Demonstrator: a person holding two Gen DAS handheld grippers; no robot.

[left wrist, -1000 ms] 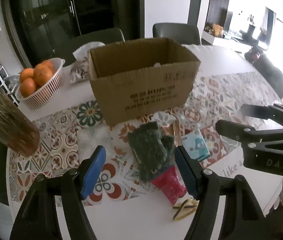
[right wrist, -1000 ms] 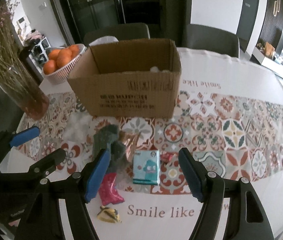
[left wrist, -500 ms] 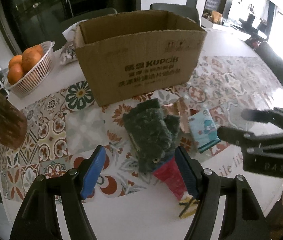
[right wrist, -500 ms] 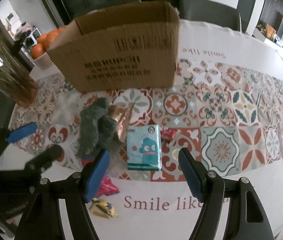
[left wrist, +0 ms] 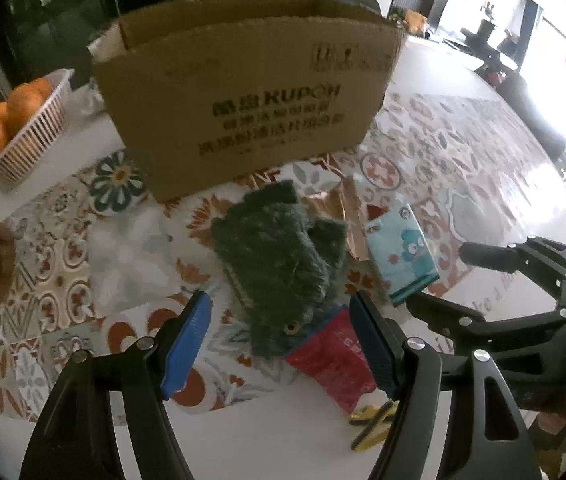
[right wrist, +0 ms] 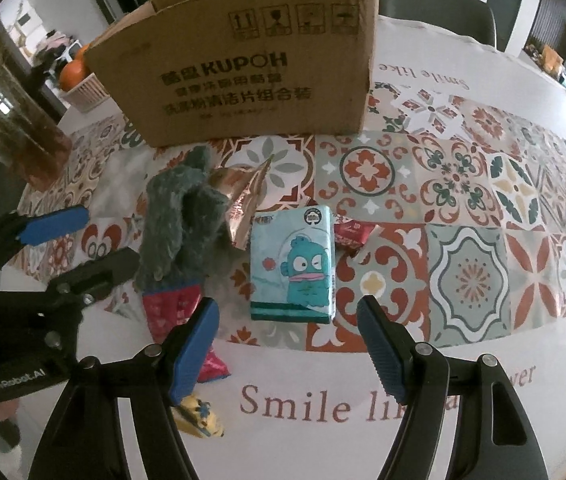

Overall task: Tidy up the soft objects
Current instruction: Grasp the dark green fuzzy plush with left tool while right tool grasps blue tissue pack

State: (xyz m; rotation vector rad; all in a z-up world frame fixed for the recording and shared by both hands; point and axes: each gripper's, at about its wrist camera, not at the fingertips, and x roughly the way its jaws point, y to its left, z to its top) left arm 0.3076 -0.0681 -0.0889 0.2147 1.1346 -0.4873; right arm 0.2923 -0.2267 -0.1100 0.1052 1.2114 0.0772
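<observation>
A patterned tile-print cloth [right wrist: 459, 208] covered the bench [right wrist: 323, 432], with dark chairs and a bright window area behind. An open cardboard box [left wrist: 243, 92] stood upright toward the far side; a white basket of oranges [left wrist: 19, 120] sat to its left, and a brown vase of dried stems [right wrist: 15, 120] stood at the left edge of the bench.

The soft objects lay in a loose cluster just in front of the box. A dark green furry plush [left wrist: 279, 256] lay flat, its near end resting over a red packet [left wrist: 335, 356]. A crumpled copper foil wrapper [right wrist: 243, 192] touched the plush on its right side. Just beside that lay a light blue tissue pack [right wrist: 293, 264] printed with a blue cartoon figure, and a small red wrapper [right wrist: 351, 234] peeked from behind its right edge. A small yellow item [right wrist: 199, 420] lay nearest to me, close to the red packet.

My left tongs [left wrist: 283, 340] were spread wide and held nothing, their blue pads either side of the near end of the plush, above it. My right tongs [right wrist: 289, 340] were likewise wide apart and empty, poised on the near side of the tissue pack without touching it.
</observation>
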